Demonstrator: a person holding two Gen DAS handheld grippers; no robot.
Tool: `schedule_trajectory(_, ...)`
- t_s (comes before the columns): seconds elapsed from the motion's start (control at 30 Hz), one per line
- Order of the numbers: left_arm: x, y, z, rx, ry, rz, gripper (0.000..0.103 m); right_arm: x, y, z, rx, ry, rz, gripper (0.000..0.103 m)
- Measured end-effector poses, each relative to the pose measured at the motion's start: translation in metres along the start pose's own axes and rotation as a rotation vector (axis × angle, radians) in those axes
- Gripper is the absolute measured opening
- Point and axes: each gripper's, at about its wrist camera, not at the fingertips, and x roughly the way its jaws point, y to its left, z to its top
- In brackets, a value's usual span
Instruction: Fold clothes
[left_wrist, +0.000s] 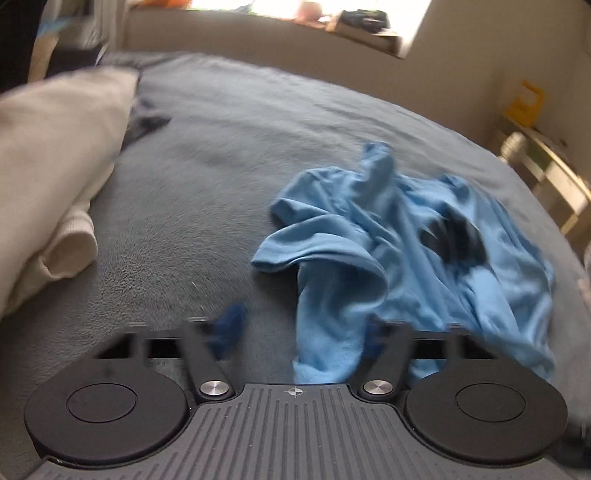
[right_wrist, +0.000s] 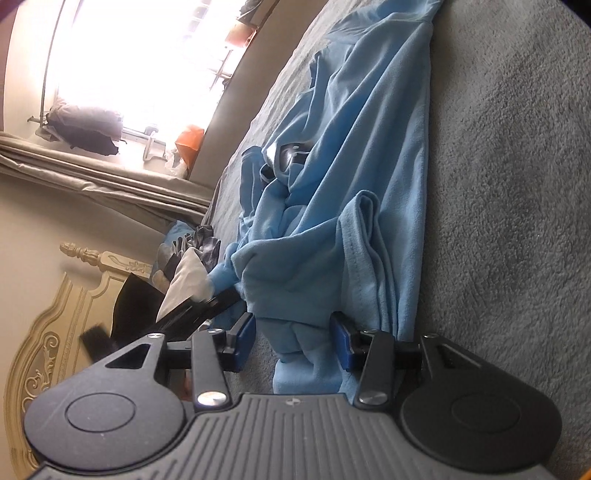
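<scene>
Your crumpled light-blue cotton T-shirt (left_wrist: 406, 236) lies bunched on the grey fleece blanket (left_wrist: 207, 184) covering the bed, filling the view from about 12 to 4 o'clock of your left gripper (left_wrist: 295, 332). That left gripper's blue-padded fingers (left_wrist: 229, 325) stand apart; a lobe of the shirt hangs down between them, resting against the right-hand finger, while the left-hand pad is clear of the cloth, so nothing is pinched. The view is blurred.

In the right wrist view the scene is rolled sideways. Your right gripper (right_wrist: 293, 339) has its blue pads (right_wrist: 245, 341) held apart with a fold of the same shirt (right_wrist: 332, 184) lying between them; whether the pads press the cloth, I cannot tell.

A folded cream knit garment (left_wrist: 55, 177) sits at 9 to 10 o'clock from the left gripper, well apart from the shirt. A bright window (right_wrist: 129, 62) glows at 11 o'clock in the right wrist view.
</scene>
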Motion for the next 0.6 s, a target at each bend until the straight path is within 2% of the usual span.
schedule_trajectory(0.07,-0.001,0.006,0.012,-0.038,-0.021,-0.001,0.006,-0.001,0.001,-0.001,-0.011,0.003,0.0,0.048)
schedule_trajectory(0.27,-0.017,0.022,0.059,-0.08,-0.155,0.073,0.001,-0.004,0.001,-0.001,-0.029,0.012,0.0,0.048)
schedule_trajectory(0.4,-0.012,0.025,0.079,-0.091,-0.172,0.09,0.001,-0.001,0.002,-0.001,-0.024,0.015,0.007,0.048)
schedule_trajectory(0.5,-0.006,0.019,0.09,-0.037,-0.211,0.127,0.001,0.001,0.001,-0.001,-0.028,0.02,0.014,0.048)
schedule_trajectory(0.6,-0.003,0.016,0.108,-0.038,-0.262,0.167,0.001,0.001,-0.001,-0.002,-0.038,0.029,0.014,0.047)
